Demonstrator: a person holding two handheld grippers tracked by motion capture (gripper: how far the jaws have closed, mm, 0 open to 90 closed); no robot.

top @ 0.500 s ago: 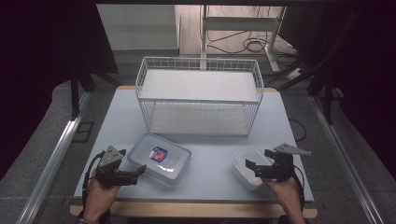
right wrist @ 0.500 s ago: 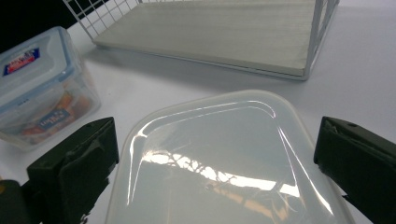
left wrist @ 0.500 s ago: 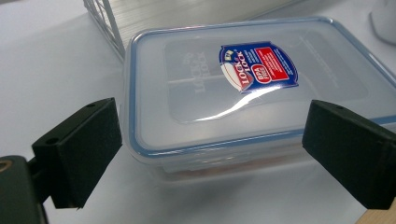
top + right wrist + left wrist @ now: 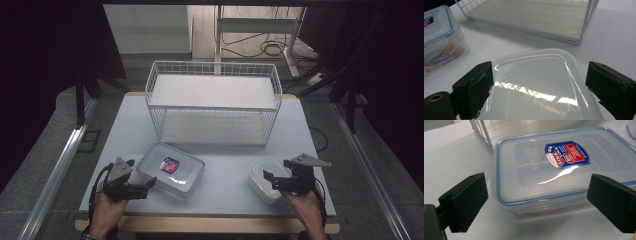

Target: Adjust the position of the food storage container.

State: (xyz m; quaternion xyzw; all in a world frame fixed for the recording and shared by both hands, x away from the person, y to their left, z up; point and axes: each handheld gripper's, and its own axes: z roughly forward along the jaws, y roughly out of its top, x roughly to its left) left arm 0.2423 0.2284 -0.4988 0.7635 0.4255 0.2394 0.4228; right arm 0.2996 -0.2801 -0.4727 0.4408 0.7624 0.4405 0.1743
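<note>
Nearest to us, we hold the left gripper (image 4: 142, 186) low at the left front of the bench (image 4: 225, 195), its jaws standing wide apart and pressing on nothing; in the left gripper view the two black pads flank the near corner of the clear lidded container (image 4: 564, 170) without touching it. On the other side we hold the right gripper (image 4: 272, 179) at the right front, jaws likewise spread, and in the right gripper view they stand to either side of the white lidded box (image 4: 536, 87), clear of its rim. The clear container (image 4: 171, 169) lies flat on the bench just ahead of the left gripper, label up; in the high view its long axis runs from upper left to lower right, slanted against the bench edge. The white box (image 4: 266, 181) also sits flat, its long axis pointing away and slightly left, towards the basket. The two boxes are well apart. Farther back, a white wire basket (image 4: 212, 102) stands upright across the middle of the bench, its long side parallel to the bench front.
</note>
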